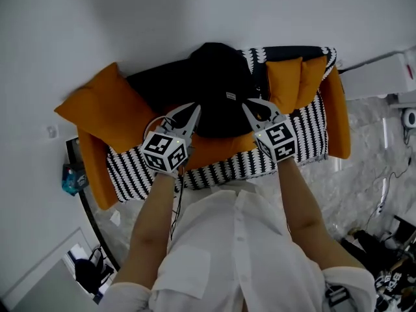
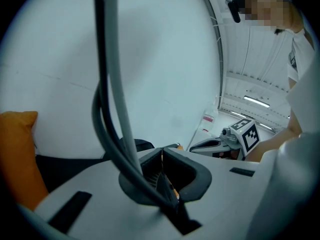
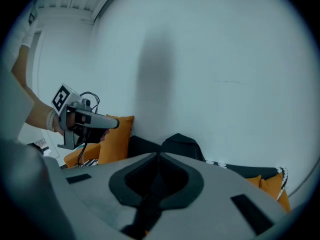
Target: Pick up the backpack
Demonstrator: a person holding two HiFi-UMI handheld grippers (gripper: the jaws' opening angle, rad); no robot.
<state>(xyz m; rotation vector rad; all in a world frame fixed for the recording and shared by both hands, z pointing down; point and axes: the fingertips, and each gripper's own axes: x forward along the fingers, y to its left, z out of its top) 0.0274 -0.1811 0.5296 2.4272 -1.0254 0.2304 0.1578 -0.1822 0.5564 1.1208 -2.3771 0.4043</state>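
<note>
**Both grippers closed and empty over the sofa, backpack waiting at the back**

Here's the black backpack (image 1: 218,86), sitting in the middle of the sofa (image 1: 214,172), upright against the sofa's backrest. Nothing has hold of it.

The left gripper (image 1: 197,108) is out over the sofa's seat, left of the middle, and its tip angles in toward the bag's lower left side. Its own view shows the two jaws pressed together with nothing between them. A grey cable (image 2: 112,84) loops across the front of that view.

The right gripper (image 1: 246,104) mirrors it over the sofa's seat, right of the middle, aimed at the bag's lower right side. Its jaws are together as well and empty. In its own view the backpack rises just beyond the closed tips.

From above, both tips sit right at the bag's front edge. Whether either one touches the fabric I can't tell.

Around the sofa: a big orange cushion (image 1: 97,106) leans at the sofa's left end, and two smaller orange cushions (image 1: 292,80) stand at its right end. A black-and-white patterned cover (image 1: 305,135) is spread over the seat. A plain white wall (image 1: 130,18) runs behind the sofa's back.

The person's white shirt (image 1: 234,252) fills the view in front of the sofa, with both bare forearms stretched forward.
</note>
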